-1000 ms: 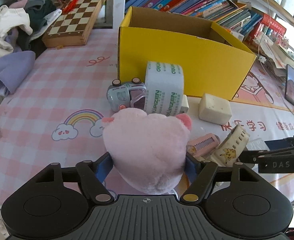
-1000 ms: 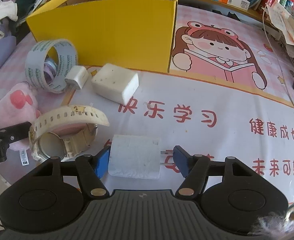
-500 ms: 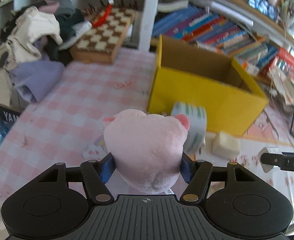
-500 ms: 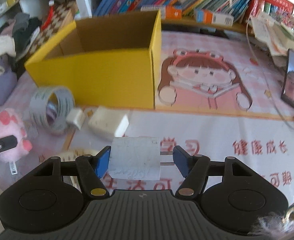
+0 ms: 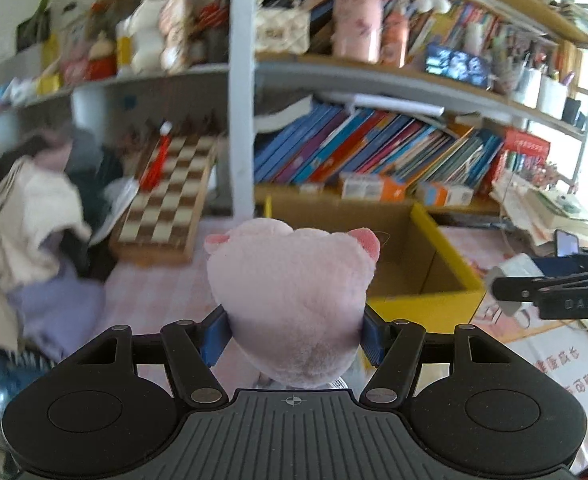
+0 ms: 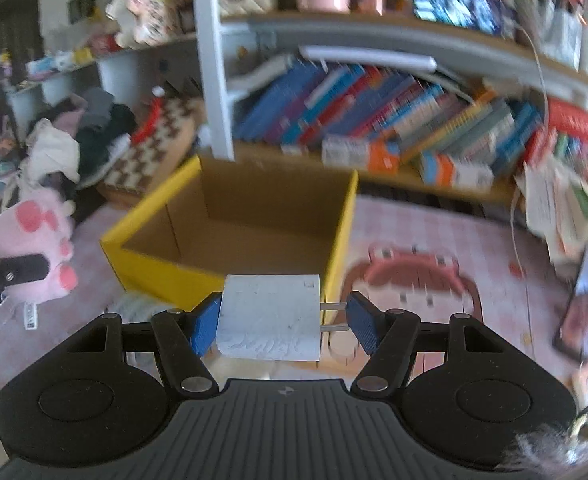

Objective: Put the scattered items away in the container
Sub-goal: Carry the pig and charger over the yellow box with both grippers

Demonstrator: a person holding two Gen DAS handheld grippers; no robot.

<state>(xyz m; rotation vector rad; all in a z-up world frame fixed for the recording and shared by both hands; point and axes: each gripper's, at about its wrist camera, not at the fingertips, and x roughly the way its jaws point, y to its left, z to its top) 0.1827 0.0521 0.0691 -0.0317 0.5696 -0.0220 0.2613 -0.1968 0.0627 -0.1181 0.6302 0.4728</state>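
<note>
My left gripper (image 5: pixel 293 336) is shut on a pink plush toy (image 5: pixel 290 292), its blue pads pressed into both sides. The toy hangs in the air in front of the open yellow cardboard box (image 5: pixel 422 312). My right gripper (image 6: pixel 280 328) is shut on a white plug adapter (image 6: pixel 270 316) with its two metal prongs against the right pad. It hovers just before the near wall of the box (image 6: pixel 154 272), whose brown inside shows nothing in it. In the right wrist view the plush toy (image 6: pixel 30 220) is at the far left.
A chessboard (image 5: pixel 166 200) and a heap of clothes (image 5: pixel 34 220) lie left of the box. Behind it stand a white shelf post (image 5: pixel 240 100) and a row of books (image 5: pixel 374 152). A phone (image 6: pixel 586 300) lies at the right on the pink cartoon mat (image 6: pixel 414 280).
Both grippers have risen from the table with the plush toy and the adapter in them. Both views have tilted up toward the box's open top and the shelves.
</note>
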